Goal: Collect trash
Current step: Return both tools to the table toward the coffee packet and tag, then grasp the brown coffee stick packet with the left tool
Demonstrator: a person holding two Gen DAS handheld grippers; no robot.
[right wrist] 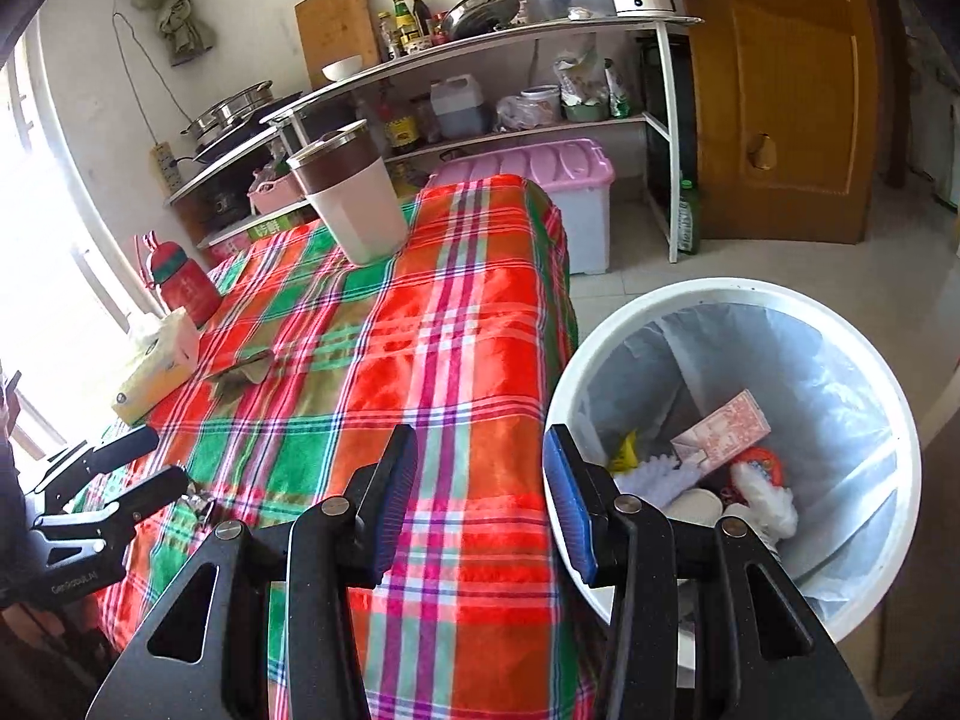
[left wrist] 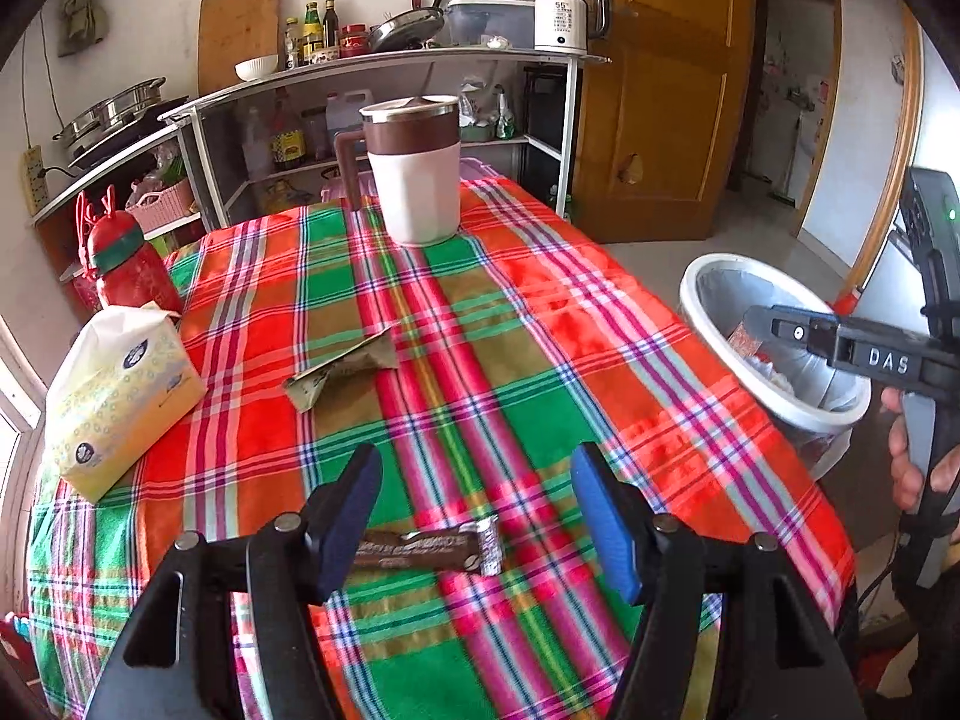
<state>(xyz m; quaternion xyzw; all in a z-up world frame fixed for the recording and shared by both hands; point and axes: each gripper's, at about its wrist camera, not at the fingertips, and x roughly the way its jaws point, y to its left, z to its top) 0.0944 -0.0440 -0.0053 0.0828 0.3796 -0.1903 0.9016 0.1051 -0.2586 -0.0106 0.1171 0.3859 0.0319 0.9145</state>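
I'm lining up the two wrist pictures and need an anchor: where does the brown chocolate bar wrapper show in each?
Left wrist: chocolate bar wrapper lies low centre on the plaid cloth, between the open left claw.
Right wrist: only a silvery end shows at lower left, beside that claw.
Shared landmark: the brown-and-white mug at the table's far end.

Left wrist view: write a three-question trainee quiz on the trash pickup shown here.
1. True or false: the left tool is shut on the chocolate bar wrapper.
2. Which piece of trash lies nearer the tissue pack: (a) the chocolate bar wrapper, (b) the crumpled green packet?
3. Fill in: the white bin with the plastic liner stands on the ______ beside the table.

Key: 1. False, its fingers stand apart around the wrapper. 2. b. 3. floor.
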